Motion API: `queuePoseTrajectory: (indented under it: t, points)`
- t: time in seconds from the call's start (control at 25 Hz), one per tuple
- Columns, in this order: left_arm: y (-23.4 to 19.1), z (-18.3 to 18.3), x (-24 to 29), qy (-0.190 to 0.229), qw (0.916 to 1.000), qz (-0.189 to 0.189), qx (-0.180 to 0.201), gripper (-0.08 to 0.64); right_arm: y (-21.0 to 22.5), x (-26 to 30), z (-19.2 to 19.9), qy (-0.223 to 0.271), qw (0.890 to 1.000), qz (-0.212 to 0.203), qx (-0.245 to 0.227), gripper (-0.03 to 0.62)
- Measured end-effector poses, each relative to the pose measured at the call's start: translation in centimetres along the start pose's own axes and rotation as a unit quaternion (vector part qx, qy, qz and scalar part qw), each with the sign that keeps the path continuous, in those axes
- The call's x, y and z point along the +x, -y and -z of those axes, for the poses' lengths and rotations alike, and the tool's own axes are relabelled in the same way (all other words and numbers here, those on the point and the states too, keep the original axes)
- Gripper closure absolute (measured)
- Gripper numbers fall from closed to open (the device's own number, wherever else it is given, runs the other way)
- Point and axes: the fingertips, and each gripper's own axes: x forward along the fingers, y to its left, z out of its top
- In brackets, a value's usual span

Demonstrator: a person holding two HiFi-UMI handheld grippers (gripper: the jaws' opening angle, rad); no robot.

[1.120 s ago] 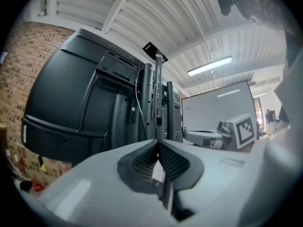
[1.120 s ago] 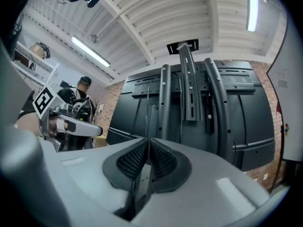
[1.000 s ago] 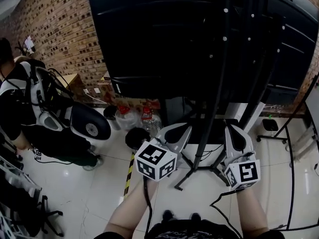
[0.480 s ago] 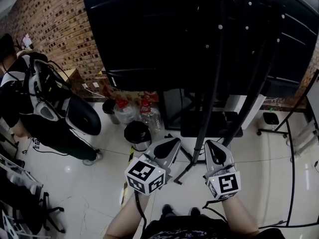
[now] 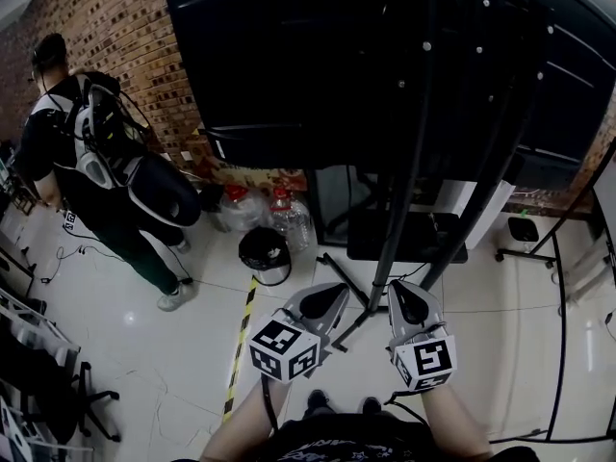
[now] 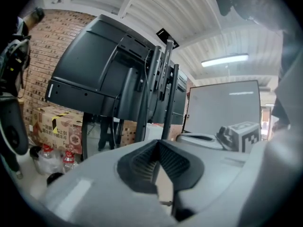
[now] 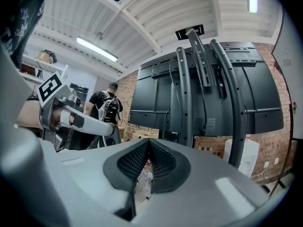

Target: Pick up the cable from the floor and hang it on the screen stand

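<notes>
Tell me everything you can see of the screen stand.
The screen stand is black, apparently metal tubing: curved upright posts dotted with holes, carrying a large dark screen seen from behind. It stands upright on the pale tiled floor before a brick wall, its splayed legs resting there.

Left gripper (image 5: 325, 298): grey shell, black-and-white marker cube (image 5: 282, 347)
Right gripper (image 5: 405, 296): grey shell, black ribbed pads (image 7: 164, 167)
Top (image 5: 348, 443): black, pale print
</notes>
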Motion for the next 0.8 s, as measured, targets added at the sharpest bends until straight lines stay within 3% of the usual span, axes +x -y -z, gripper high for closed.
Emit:
queuePoseTrajectory:
  t: [0.4,0.8]
  points:
    - [0.5,-0.1,0.1,0.001,1.0000,0.000,0.005,0.554,-1.9,0.1,1.3,-0.023,0.999,-0.034,-0.006,0.584]
    - [0.0,0.3,0.3,-0.007,1.0000,-0.003,0.004,0.555,-1.5,0.4,2.2,-0.034,0.999,-0.030,-0.004,0.584]
